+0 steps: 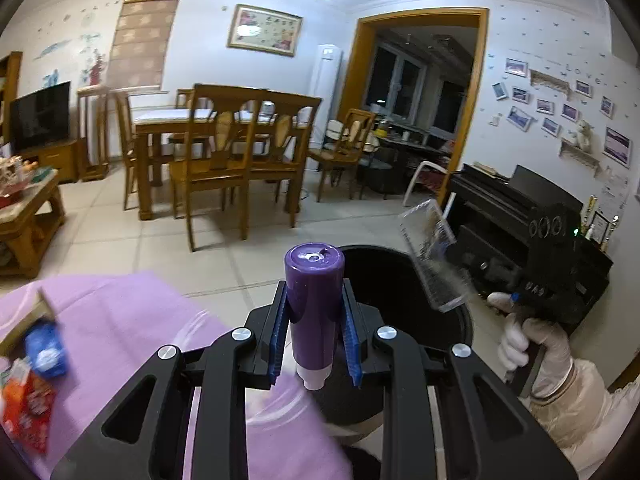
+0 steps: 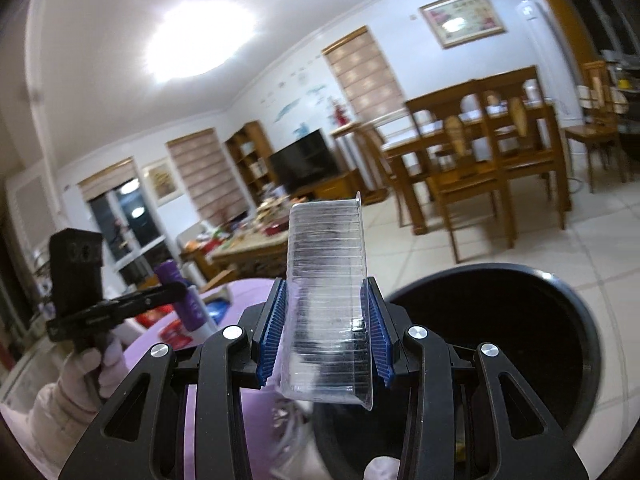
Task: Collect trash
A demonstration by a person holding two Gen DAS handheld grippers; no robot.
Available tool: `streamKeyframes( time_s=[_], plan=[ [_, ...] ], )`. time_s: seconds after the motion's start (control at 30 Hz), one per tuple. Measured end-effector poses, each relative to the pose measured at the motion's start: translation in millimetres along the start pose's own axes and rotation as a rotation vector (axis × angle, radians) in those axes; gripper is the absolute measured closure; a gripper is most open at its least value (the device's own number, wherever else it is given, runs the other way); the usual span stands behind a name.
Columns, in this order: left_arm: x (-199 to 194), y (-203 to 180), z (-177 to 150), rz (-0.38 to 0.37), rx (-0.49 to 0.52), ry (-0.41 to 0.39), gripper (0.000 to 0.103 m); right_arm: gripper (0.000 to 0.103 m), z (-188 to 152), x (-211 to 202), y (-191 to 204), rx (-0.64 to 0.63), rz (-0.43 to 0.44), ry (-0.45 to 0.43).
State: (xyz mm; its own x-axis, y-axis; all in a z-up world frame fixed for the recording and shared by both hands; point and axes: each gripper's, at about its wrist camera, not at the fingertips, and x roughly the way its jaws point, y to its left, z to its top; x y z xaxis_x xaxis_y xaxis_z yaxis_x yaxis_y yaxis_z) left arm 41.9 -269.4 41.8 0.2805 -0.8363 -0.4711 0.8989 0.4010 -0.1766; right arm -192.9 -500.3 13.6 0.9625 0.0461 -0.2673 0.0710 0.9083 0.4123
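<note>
My left gripper [image 1: 316,312] is shut on a purple bottle [image 1: 314,300], cap end toward the camera's near side, held at the near rim of a black trash bin [image 1: 400,276]. In the right wrist view the same bottle [image 2: 182,294] shows at the left in that gripper. My right gripper [image 2: 325,312] is shut on a clear ribbed plastic tray [image 2: 326,300], beside the left rim of the bin [image 2: 500,320]. From the left wrist view that tray [image 1: 434,256] hangs over the bin's right side, held by a gloved hand [image 1: 532,340].
A table with a lilac cloth [image 1: 120,320] lies at lower left, bearing a blue packet [image 1: 46,348] and a red-orange wrapper [image 1: 26,412]. Beyond stand a wooden dining table with chairs [image 1: 224,140], a cluttered coffee table [image 1: 24,208] and a black piano [image 1: 520,208].
</note>
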Motion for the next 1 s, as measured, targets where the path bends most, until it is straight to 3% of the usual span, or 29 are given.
streamKeyframes(
  time_s=[0.4,0.6,1.0],
  plan=[
    [63.5,-54.3,-0.4,-0.107,0.001,0.027,0.078,0.064,-25.4,-36.6,-63.6,0.065,-0.137,-0.055],
    [86.0,-70.9,-9.6,-0.12,0.026,0.073,0.078,0.064,-39.1,-44.3,-92.0,0.097,-0.176,-0.06],
    [109.3,-84.1,-12.1,-0.117,0.047,0.127,0.078,0.064,-55.4,-37.2,-106.9,0.122,-0.203,-0.048]
  ],
)
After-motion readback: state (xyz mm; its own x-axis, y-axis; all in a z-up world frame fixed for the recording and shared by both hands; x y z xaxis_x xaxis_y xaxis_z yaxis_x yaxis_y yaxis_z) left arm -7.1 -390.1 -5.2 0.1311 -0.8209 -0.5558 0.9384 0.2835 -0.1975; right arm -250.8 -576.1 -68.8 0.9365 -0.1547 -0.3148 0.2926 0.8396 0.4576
